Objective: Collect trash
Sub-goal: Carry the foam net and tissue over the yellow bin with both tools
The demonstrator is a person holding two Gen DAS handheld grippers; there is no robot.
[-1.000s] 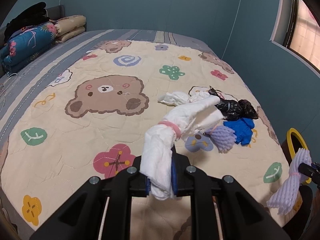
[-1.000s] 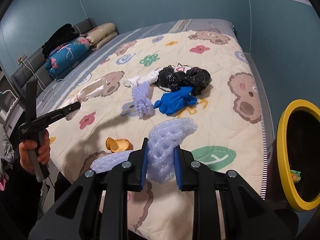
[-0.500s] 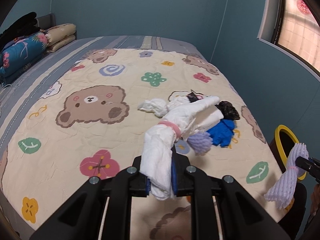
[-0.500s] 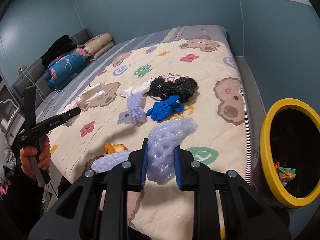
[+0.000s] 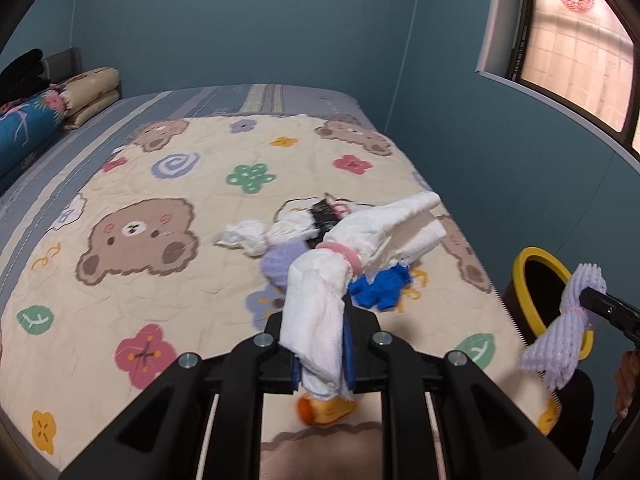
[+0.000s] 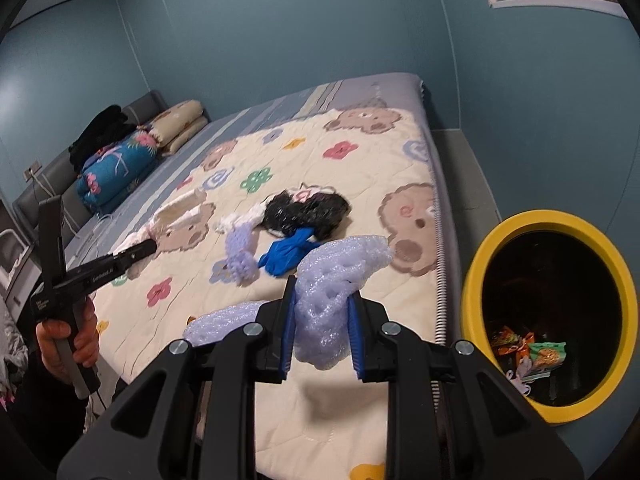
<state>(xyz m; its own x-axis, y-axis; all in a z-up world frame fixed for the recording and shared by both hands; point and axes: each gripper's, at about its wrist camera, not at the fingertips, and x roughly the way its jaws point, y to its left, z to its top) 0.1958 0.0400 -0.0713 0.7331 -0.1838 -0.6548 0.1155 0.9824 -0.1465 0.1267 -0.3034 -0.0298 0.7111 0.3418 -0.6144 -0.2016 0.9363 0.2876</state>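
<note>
My left gripper (image 5: 322, 354) is shut on a white tissue bundle (image 5: 340, 276) tied with a pink band, held above the bed's near edge. My right gripper (image 6: 322, 336) is shut on a lavender foam net (image 6: 336, 276), held beside the yellow-rimmed black trash bin (image 6: 476, 280), which holds wrappers; the bin also shows in the left wrist view (image 5: 524, 276). On the quilt lie a black plastic bag (image 6: 304, 212), a blue glove (image 6: 290, 254), another lavender foam net (image 6: 240, 250), a white tissue twist (image 5: 260, 236) and an orange scrap (image 5: 320, 408).
The bed has a bear-and-flower quilt (image 5: 132, 184). Pillows and folded bedding (image 6: 120, 156) lie at the head. A blue wall and a window (image 5: 576, 48) stand to the right. The bin sits on the floor by the bed's corner.
Both grippers have swung right towards the bin with their loads. The bin now fills more of the right wrist view and its contents show.
</note>
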